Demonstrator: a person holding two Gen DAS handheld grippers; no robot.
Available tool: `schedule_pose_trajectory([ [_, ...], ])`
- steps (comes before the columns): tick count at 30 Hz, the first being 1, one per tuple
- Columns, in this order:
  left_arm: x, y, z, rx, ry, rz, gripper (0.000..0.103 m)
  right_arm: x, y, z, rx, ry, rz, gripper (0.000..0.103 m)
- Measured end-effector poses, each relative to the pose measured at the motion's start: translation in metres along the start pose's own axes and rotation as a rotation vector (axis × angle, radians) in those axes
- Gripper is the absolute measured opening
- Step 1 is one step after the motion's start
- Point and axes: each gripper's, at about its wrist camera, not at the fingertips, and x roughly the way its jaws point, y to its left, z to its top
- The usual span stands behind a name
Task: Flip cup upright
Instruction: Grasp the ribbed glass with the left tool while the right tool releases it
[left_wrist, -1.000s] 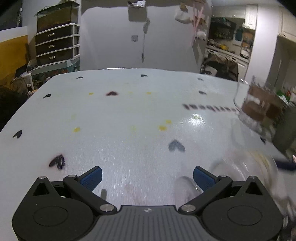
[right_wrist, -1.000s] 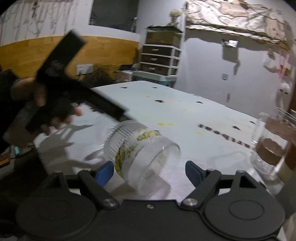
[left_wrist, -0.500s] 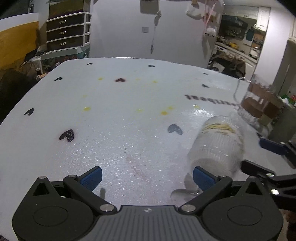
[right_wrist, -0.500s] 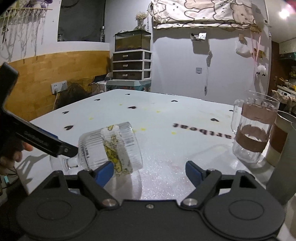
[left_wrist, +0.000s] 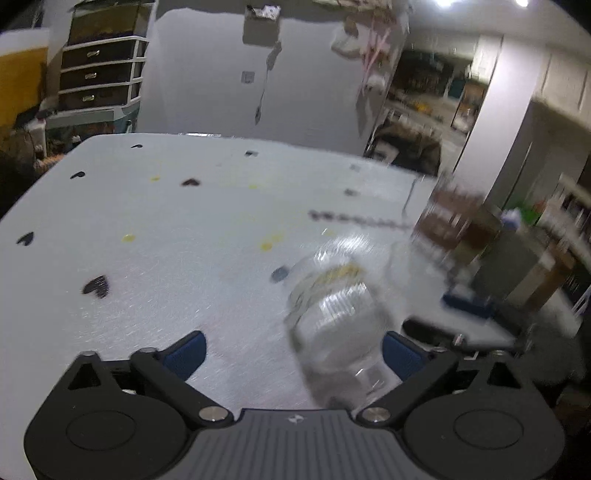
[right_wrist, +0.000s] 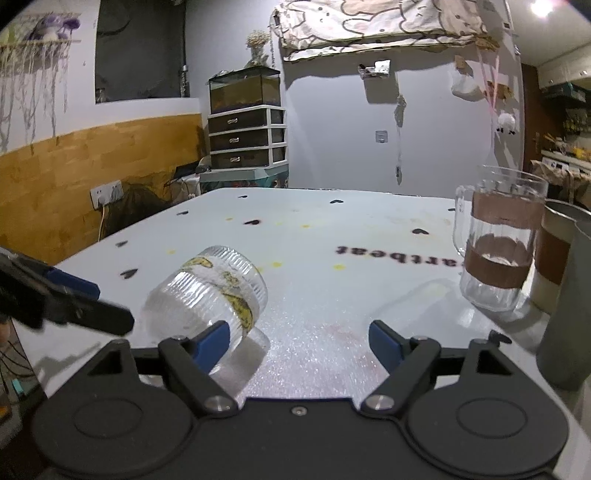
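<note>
Left view: my left gripper (left_wrist: 291, 352) is spread wide, holding nothing; the ribbed cup (left_wrist: 334, 314) lies tilted on the table (left_wrist: 166, 258), against the right finger, blurred.

Right view: my right gripper (right_wrist: 299, 338) gapes empty, the cup (right_wrist: 207, 295) by its left finger. I judge this the approach; next, close on the cup. Beyond the cup, upside-down print reads "artbeat" (right_wrist: 399, 257).

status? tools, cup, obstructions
Left tool open, right tool open, neither gripping. Ribbed cup tipped over on table. Glass mug stands clear, right.
</note>
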Motion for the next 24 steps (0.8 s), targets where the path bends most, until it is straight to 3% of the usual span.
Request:
schedule_pose_trajectory([
  [2, 0.000, -0.001, 0.007, -0.060, -0.006, -0.057, 0.089, -0.008, -0.003, 0.000, 0.041, -0.008, 0.016, 0.079],
  [6, 0.019, -0.007, 0.020, -0.146, 0.036, -0.125, 0.083, -0.023, -0.006, -0.001, 0.154, -0.010, 0.091, 0.064],
  [12, 0.056, -0.012, 0.030, -0.240, 0.119, -0.131, 0.079, -0.029, -0.001, -0.003, 0.289, 0.014, 0.257, 0.048],
  [16, 0.071, -0.008, 0.030, -0.269, 0.148, -0.122, 0.078, -0.017, 0.010, -0.009, 0.296, 0.069, 0.281, 0.028],
  [24, 0.083, -0.012, 0.032, -0.278, 0.177, -0.133, 0.077, -0.016, 0.011, -0.013, 0.292, 0.072, 0.254, 0.028],
])
